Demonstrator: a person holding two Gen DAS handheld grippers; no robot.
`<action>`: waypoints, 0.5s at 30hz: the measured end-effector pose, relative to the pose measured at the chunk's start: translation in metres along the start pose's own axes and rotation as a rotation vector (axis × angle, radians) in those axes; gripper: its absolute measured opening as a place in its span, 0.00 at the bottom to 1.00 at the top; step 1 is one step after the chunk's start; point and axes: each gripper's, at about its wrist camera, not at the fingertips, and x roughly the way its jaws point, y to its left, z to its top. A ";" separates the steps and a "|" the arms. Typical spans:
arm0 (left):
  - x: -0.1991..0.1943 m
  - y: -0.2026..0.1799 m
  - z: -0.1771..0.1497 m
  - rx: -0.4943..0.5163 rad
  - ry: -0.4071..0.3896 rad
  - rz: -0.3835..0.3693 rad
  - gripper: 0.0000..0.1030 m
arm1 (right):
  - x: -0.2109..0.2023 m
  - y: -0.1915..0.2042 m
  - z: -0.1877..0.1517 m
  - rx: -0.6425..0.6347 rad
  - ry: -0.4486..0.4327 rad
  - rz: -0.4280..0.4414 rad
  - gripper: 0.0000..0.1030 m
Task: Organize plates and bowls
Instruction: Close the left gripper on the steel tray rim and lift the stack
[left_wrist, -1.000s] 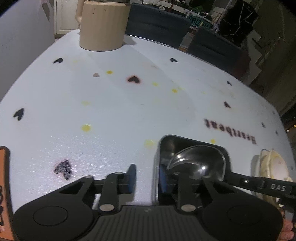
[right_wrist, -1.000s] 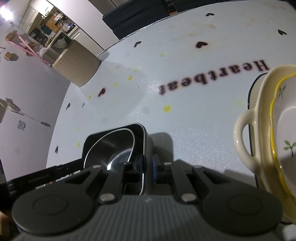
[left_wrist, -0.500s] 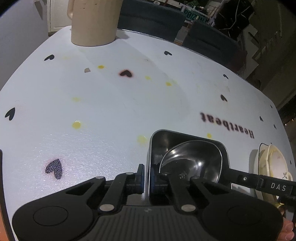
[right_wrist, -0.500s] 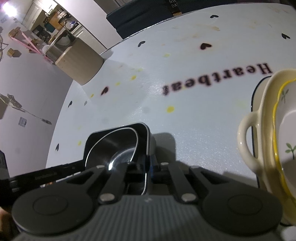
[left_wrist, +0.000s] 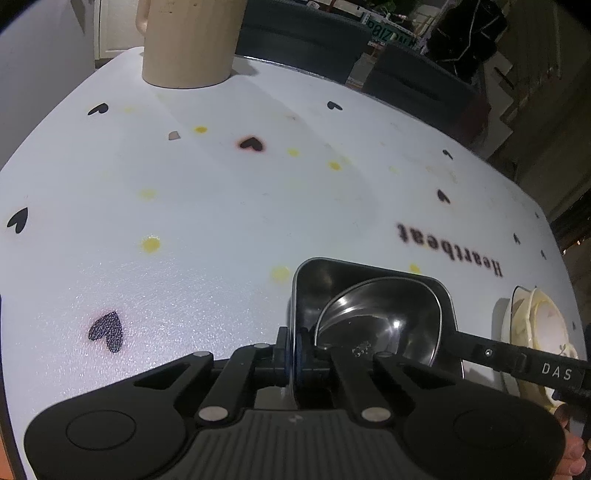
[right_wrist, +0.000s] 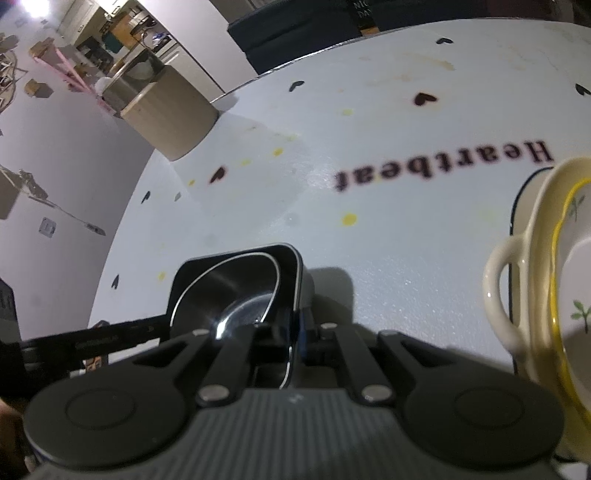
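I have both grippers clamped on opposite walls of the dark square steel container (left_wrist: 373, 295), left gripper (left_wrist: 294, 349) and right gripper (right_wrist: 293, 338), a steel bowl (left_wrist: 380, 321) nested inside. I'd lift evenly, keeping it level. It sits on the white heart-printed table (left_wrist: 221, 206), near the cream dish (right_wrist: 546, 266); dim room beyond.

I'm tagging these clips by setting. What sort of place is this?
Most likely a home dining area: a table under a heart-printed "Heartbeat" cover, dark upholstered chairs beyond it, and dishes such as a cream handled bowl and a black metal tray.
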 end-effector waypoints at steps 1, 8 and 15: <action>-0.002 0.001 0.000 -0.005 -0.008 -0.005 0.02 | -0.001 0.000 0.001 0.003 -0.005 0.006 0.06; -0.018 0.002 0.003 -0.044 -0.063 -0.038 0.03 | -0.017 -0.001 0.007 0.003 -0.055 0.057 0.05; -0.037 -0.013 0.003 -0.052 -0.113 -0.068 0.04 | -0.039 -0.012 0.017 0.005 -0.102 0.098 0.05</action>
